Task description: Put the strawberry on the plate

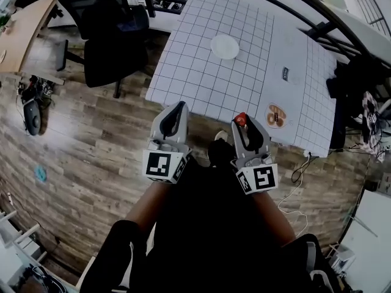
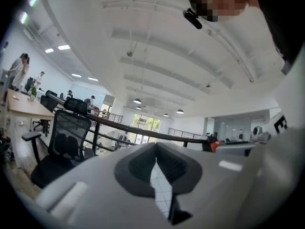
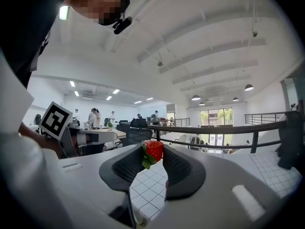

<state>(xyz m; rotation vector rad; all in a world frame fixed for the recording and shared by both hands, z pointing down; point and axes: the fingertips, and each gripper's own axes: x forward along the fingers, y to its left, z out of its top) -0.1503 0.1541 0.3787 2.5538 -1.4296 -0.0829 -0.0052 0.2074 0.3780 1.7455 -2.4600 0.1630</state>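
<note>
Right tongs (image 1: 242, 127) pinch the strawberry (image 1: 241, 119) at their tips, lower centre of the head view, about at the near edge of the gridded table (image 1: 195, 78). The plate (image 1: 225, 46) lies up-frame and a touch left of them, well apart. The left tongs (image 1: 176, 116), lower left of the plate, sit about as far off.

Left gripper view: jaws pressed together, nothing between them.

Right gripper view: the strawberry is clamped between the pad tips, leaves toward the lower left. I think the plate is hidden behind the jaws, but I can't confirm that.
</note>
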